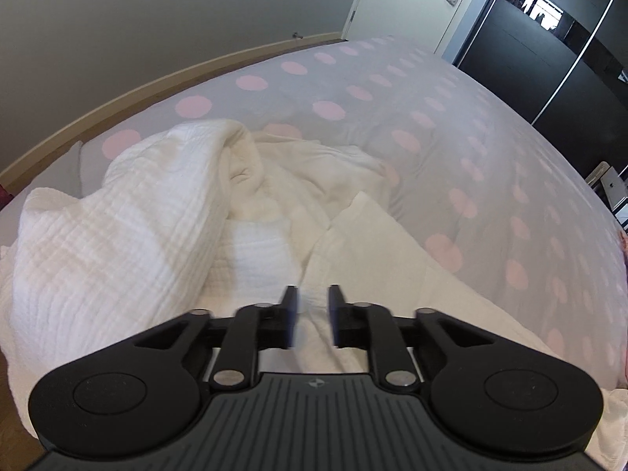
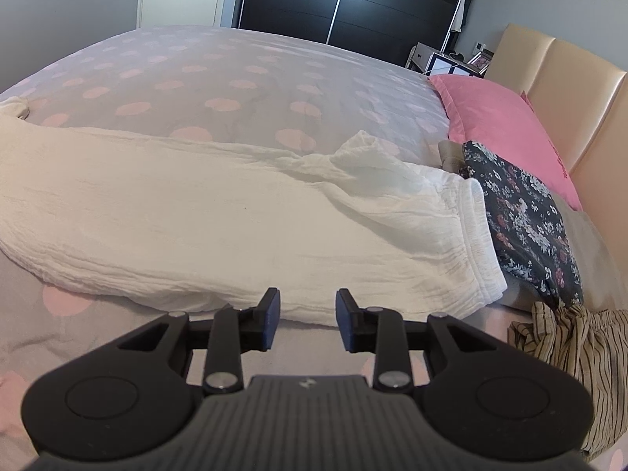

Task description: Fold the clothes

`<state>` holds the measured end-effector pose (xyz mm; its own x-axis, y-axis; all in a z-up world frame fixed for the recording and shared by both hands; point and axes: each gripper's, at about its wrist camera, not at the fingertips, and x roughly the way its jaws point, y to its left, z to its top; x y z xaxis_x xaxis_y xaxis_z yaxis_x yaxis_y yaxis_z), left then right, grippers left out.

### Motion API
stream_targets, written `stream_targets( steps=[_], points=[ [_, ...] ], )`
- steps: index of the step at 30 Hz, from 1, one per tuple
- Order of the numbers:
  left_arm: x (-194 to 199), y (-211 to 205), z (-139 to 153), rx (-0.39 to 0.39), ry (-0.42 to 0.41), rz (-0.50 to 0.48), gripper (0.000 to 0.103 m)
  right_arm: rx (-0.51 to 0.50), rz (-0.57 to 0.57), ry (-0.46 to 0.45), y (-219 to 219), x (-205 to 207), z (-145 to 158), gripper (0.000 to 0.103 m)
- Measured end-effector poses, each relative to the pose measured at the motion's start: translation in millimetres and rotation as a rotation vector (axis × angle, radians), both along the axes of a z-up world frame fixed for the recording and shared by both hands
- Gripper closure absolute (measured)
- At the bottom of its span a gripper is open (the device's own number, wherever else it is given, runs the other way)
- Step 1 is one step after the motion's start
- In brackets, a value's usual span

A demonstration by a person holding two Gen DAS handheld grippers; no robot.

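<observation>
Writing: none legible | left gripper [image 1: 313,316]: jaws parted, nothing between, over bunched end of white trousers [image 1: 117,235] | right gripper [image 2: 307,320]: jaws spread, empty, just short of trousers' near edge on dotted bedspread [image 2: 235,70] | right view only: pink pillow [image 2: 498,117], floral garment [image 2: 526,219], striped garment [image 2: 573,353] | left view only: door [image 1: 412,8]

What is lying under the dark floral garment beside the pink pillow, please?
In the right wrist view, the dark floral garment lies on grey fabric, with a beige piece showing at its far end. How far they reach beneath it is covered.
</observation>
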<state>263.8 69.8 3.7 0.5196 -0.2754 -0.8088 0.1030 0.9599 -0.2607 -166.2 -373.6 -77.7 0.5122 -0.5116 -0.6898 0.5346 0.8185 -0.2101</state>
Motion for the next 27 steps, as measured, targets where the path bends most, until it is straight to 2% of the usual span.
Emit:
stream_targets(
  steps=[2, 6, 13, 17, 23, 27],
  points=[
    [0.5, -4.3, -3.8, -0.015, 0.023, -0.013, 0.078, -0.006, 0.003, 0.003, -0.3, 0.8, -0.9, 0.068],
    [5.2, -15.0, -20.9, 0.006, 0.078, -0.005, 0.077, -0.002, -0.002, 0.007, -2.3, 2.0, -2.8, 0.067],
    [16.5, -20.1, -42.0, 0.030, 0.118, 0.043, 0.077, -0.003, 0.009, 0.007, -1.3, 2.8, -4.0, 0.067],
    [9.3, -37.4, -36.8, 0.090, 0.038, -0.005, 0.096, -0.006, 0.010, 0.013, -1.5, 2.5, -5.1, 0.067],
    [-22.1, -81.4, -6.1, 0.129, -0.155, -0.151, 0.098, 0.018, -0.007, 0.069, -3.2, 5.3, -12.9, 0.067],
    [-51.2, -116.2, 10.8, 0.115, -0.261, -0.272, 0.099, 0.045, -0.025, 0.136, -5.9, 7.7, -24.4, 0.067]
  ],
)
